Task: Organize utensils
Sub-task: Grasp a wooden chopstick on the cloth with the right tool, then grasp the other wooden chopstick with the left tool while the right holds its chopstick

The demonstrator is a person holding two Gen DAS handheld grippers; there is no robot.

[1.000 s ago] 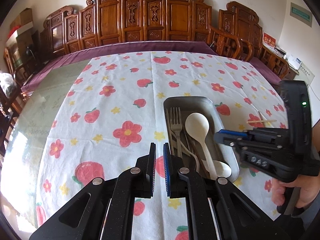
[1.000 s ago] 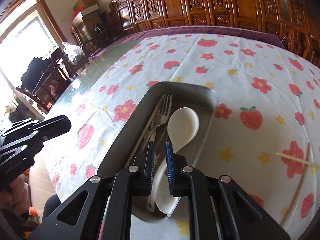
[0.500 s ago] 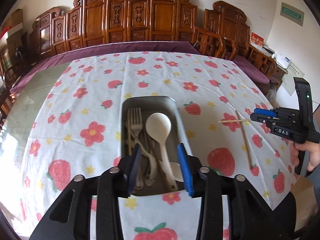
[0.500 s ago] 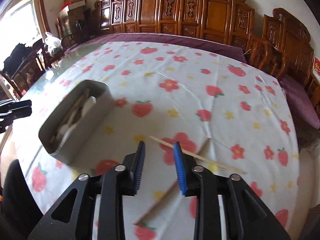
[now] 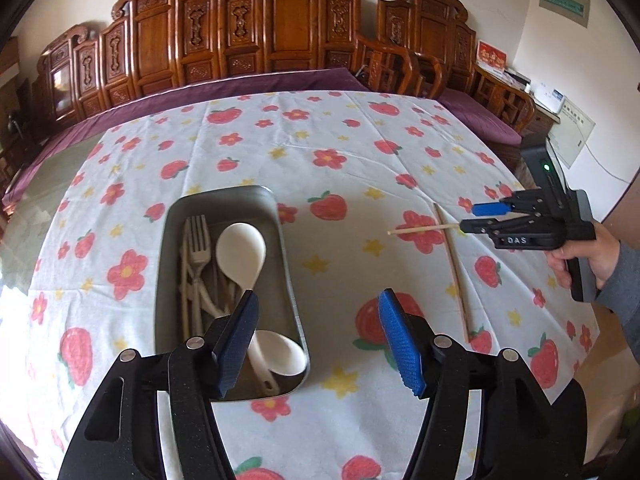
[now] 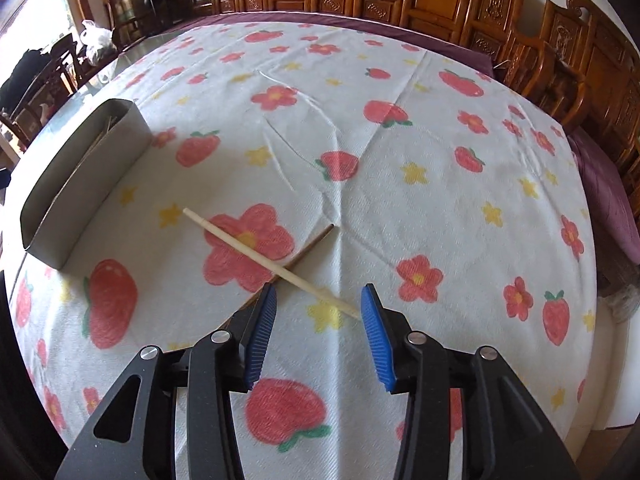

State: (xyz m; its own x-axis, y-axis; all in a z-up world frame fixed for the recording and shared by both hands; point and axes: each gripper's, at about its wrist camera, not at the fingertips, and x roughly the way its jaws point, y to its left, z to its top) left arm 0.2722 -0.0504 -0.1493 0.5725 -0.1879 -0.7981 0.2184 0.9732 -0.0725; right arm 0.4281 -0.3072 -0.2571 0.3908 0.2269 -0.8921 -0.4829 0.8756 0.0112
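A grey metal tray [image 5: 287, 264] holds a fork [image 5: 199, 240], white spoons [image 5: 241, 252] and other pale utensils. It also shows in the right wrist view [image 6: 80, 184] at the left. Two chopsticks lie crossed on the tablecloth: a pale one [image 6: 264, 258] over a brown one [image 6: 310, 246]. They also show in the left wrist view, the pale one [image 5: 420, 228] and the brown one [image 5: 452, 268]. My right gripper [image 6: 318, 316] is open, low over the pale chopstick's near end. My left gripper [image 5: 316, 320] is open and empty beside the tray's near right corner.
A white tablecloth with red flowers and strawberries [image 5: 328, 160] covers the round table. Carved wooden chairs [image 5: 280, 24] line the far side. The table edge drops off at the right [image 6: 600, 280].
My left gripper opened wide and shifted right of the tray. My right gripper left the tray, swung to the chopsticks, opened and came down over the pale one.
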